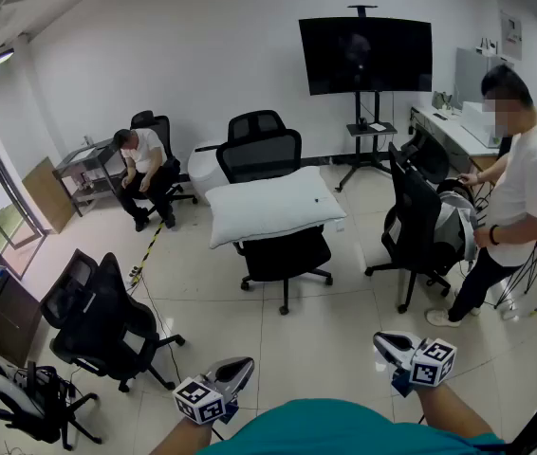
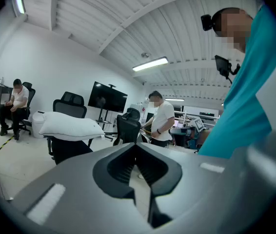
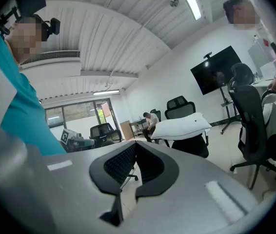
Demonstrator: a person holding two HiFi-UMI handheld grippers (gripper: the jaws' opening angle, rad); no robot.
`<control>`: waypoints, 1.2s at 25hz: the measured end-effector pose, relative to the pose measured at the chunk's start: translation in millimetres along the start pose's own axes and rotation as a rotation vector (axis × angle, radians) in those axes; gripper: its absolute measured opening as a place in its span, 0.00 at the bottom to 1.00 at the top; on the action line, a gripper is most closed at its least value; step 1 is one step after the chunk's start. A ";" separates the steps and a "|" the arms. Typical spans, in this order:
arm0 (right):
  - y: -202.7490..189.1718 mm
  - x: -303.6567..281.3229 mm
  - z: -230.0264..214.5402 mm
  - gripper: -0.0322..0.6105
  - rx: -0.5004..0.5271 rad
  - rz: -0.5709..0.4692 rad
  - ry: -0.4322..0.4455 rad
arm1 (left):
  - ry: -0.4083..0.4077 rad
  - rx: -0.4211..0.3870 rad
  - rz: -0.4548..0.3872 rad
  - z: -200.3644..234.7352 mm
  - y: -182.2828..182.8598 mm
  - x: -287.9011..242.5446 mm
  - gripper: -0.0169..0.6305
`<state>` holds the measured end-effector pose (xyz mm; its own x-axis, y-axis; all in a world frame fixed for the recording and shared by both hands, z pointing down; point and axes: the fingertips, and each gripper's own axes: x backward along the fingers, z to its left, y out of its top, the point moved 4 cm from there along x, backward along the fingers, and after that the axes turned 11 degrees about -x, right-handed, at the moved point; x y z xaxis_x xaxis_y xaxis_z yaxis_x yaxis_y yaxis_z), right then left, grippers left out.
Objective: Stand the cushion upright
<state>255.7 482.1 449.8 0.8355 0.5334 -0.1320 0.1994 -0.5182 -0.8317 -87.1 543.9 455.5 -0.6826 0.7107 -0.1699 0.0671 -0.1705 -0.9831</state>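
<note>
A white cushion (image 1: 273, 205) lies flat across the seat of a black office chair (image 1: 278, 254) in the middle of the room. The left gripper view shows the cushion (image 2: 69, 126) at its left, and the right gripper view shows the cushion (image 3: 181, 127) right of centre. My left gripper (image 1: 235, 373) is low in the head view, shut and empty, far short of the chair. My right gripper (image 1: 392, 347) is also shut with nothing in it, held near my body. Both point roughly level toward the chair.
Another black chair (image 1: 107, 325) stands at the left and one with a jacket (image 1: 420, 226) at the right. A person (image 1: 510, 197) stands by the right chair, and another person (image 1: 145, 173) sits at the back left. A television on a stand (image 1: 365, 60) is against the far wall.
</note>
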 end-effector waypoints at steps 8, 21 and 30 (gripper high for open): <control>13.1 -22.4 -28.0 0.05 0.013 0.033 0.029 | 0.020 0.033 0.000 12.1 -4.9 -20.6 0.05; 79.3 -198.0 -44.6 0.05 0.038 0.010 -0.035 | -0.101 0.059 -0.022 205.2 6.9 -50.6 0.05; 97.9 -298.4 -71.4 0.05 0.024 0.056 -0.057 | -0.147 0.084 -0.024 310.0 7.4 -82.5 0.05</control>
<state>62.4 224.4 446.4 0.8144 0.5417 -0.2081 0.1405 -0.5320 -0.8350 -255.9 272.4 483.6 -0.7829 0.6089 -0.1280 -0.0079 -0.2154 -0.9765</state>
